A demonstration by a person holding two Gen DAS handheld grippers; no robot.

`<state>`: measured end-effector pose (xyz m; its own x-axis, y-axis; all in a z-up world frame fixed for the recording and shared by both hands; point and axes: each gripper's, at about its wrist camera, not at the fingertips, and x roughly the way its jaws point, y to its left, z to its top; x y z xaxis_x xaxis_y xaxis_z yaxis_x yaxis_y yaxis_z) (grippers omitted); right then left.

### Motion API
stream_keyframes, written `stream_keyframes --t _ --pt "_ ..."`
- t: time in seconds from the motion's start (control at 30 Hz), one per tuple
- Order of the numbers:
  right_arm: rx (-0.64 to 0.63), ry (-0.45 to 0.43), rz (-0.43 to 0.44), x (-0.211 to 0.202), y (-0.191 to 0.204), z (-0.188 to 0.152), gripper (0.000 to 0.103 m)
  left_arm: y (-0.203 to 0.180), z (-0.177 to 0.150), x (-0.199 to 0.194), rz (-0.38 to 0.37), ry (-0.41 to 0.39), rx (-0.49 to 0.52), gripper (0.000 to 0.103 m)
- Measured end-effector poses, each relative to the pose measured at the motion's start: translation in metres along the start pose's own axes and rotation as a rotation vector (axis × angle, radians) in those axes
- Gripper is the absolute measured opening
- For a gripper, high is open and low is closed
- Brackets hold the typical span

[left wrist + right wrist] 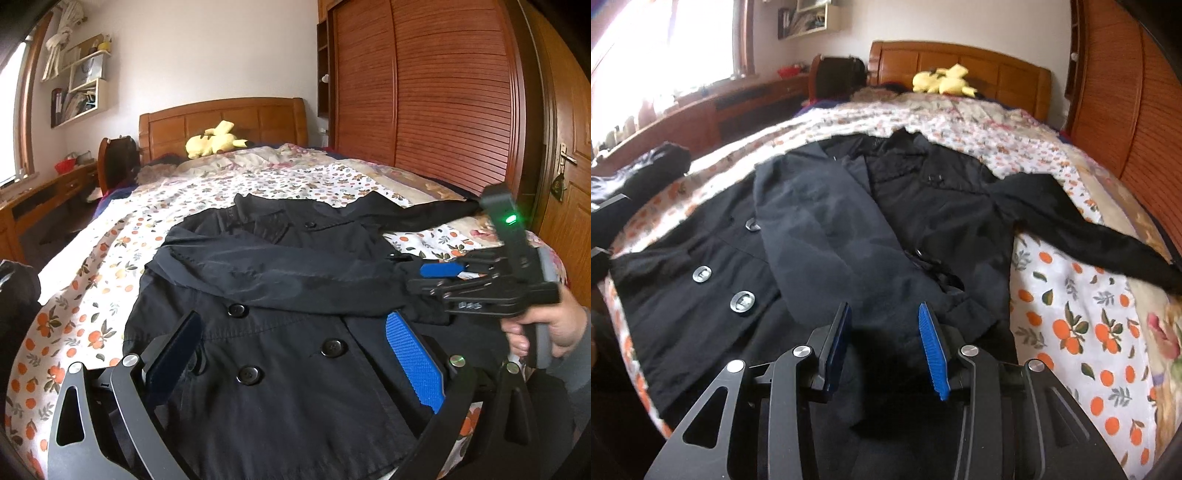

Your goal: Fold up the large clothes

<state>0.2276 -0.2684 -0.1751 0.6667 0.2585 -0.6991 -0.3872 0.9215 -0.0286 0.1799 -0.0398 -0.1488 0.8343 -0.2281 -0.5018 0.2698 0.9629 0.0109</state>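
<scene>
Both tongs gape empty over the black coat: left gripper, right gripper; its marking perhaps digits, unreadable.

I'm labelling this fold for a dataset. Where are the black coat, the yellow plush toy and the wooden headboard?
black coat [295,362]: left wrist view, front panel between the buttons.
yellow plush toy [212,142]: left wrist view, its body.
wooden headboard [997,72]: right wrist view, a bare panel right of the toy.

Both tongs are black metal linkages with silver pivot screws and 2 blue ribbed pads each; the right unit shows a green light. A grey sleeve covers the wrist.
</scene>
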Motion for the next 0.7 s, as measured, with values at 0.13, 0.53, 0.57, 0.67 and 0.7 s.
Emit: stream_keyframes --t 0.13,0.53,0.57,0.67,0.7 --pt "0.022 0.036 0.021 0.020 -0.010 -0.013 0.036 -0.003 0.004 -0.005 -0.003 0.001 -0.017 0.101" --pt "0.034 -0.002 0.044 0.020 -0.011 -0.021 0.036 0.004 0.020 0.011 0.033 -0.006 0.006 0.101" --pt "0.033 -0.006 0.041 0.020 -0.011 -0.021 0.036 0.008 0.022 0.016 0.032 -0.004 0.008 0.101" --pt "0.034 -0.009 0.041 0.020 -0.011 -0.022 0.036 0.017 0.027 0.031 0.030 -0.002 0.008 0.101" --pt "0.033 -0.008 0.039 0.020 -0.011 -0.022 0.036 0.022 0.029 0.040 0.028 0.000 0.006 0.101"
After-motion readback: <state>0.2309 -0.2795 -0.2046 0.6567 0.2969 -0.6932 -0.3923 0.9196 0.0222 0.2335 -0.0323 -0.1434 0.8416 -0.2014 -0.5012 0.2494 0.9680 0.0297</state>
